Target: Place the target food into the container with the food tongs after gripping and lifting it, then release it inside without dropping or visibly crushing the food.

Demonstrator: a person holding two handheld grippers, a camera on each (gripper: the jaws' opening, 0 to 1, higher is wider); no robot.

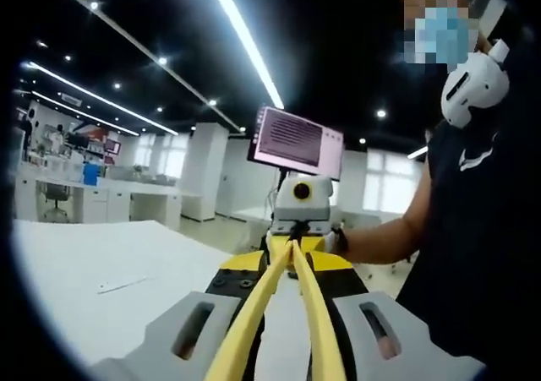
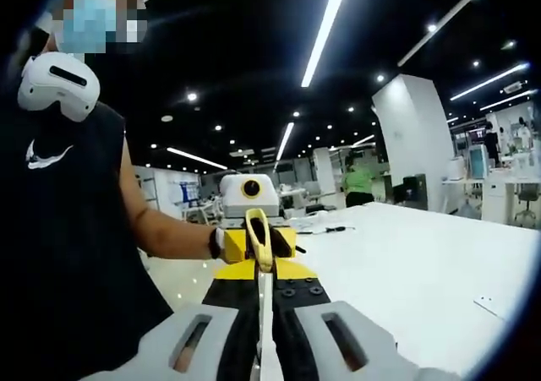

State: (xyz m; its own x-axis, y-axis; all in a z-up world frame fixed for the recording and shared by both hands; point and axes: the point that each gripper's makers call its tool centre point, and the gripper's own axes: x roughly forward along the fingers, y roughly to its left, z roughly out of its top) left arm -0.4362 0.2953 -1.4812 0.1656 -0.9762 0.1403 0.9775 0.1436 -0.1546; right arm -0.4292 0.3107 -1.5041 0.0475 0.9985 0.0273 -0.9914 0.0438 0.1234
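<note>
Two yellow food tongs point at each other above a white bench [image 1: 101, 271], each clamped in the grey jaws of a hand-held gripper. In the left gripper view, the left hand-held gripper [image 1: 283, 334] grips long yellow plastic food tongs [image 1: 287, 288], whose two arms run straight away from the camera and meet at their far tips, pinched together with nothing between them. In the right gripper view, the right hand-held gripper [image 2: 264, 339] holds a second pair of yellow tongs [image 2: 259, 242] edge-on, its jaws pressed close against them. Each view faces the other hand-held gripper head-on, so the long axes of both tongs lie along one line, tip towards tip.

No food and no container can be made out; the bench carries only small flat scraps, and where the target lies from either hand-held gripper cannot be told. Neither hand looks nearer to anything. A person in a black sleeveless top [image 2: 59, 229] stands at the bench's edge. A pink-lit monitor [image 1: 296, 140] glows behind.
</note>
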